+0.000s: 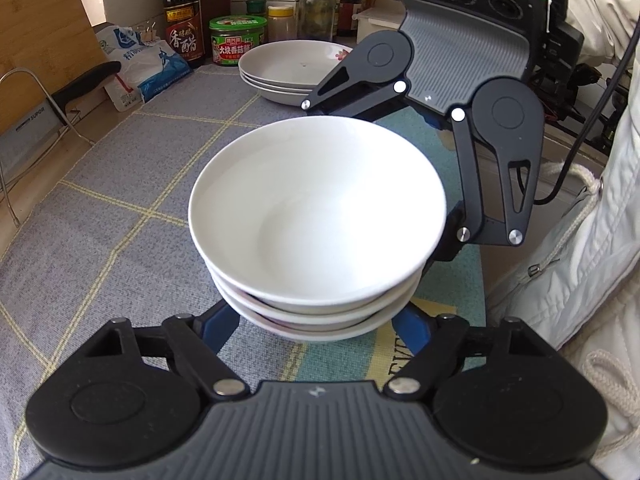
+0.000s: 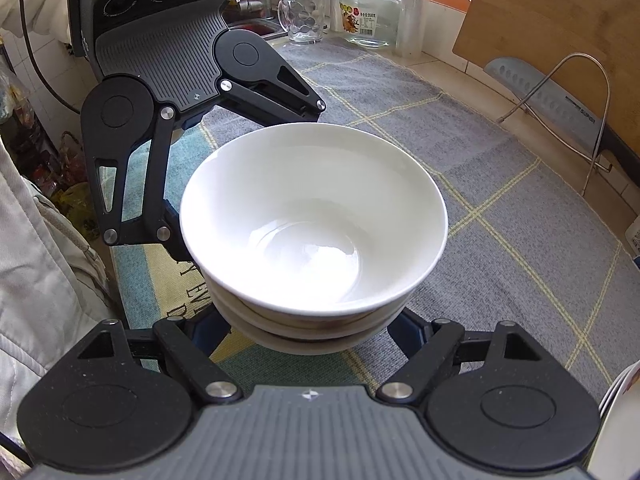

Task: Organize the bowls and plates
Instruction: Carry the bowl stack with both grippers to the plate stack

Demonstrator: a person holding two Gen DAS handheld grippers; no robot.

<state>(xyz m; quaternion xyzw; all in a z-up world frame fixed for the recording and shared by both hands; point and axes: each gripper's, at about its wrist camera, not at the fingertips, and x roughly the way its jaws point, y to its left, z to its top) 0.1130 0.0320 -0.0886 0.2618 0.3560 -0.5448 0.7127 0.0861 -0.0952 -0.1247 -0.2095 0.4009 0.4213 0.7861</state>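
Note:
A stack of three white bowls stands in the middle of the grey checked mat; it also shows in the right wrist view. My left gripper has its blue fingers spread wide on either side of the stack's base, from the near side. My right gripper does the same from the opposite side; its body shows in the left wrist view. The fingertips are hidden under the bowls, so contact cannot be told. A stack of white plates sits at the far end of the mat.
Bottles and jars and a salt bag line the back wall. A knife rack, wooden board, glass mug and glass jar stand along the counter. The person's white jacket is beside the mat.

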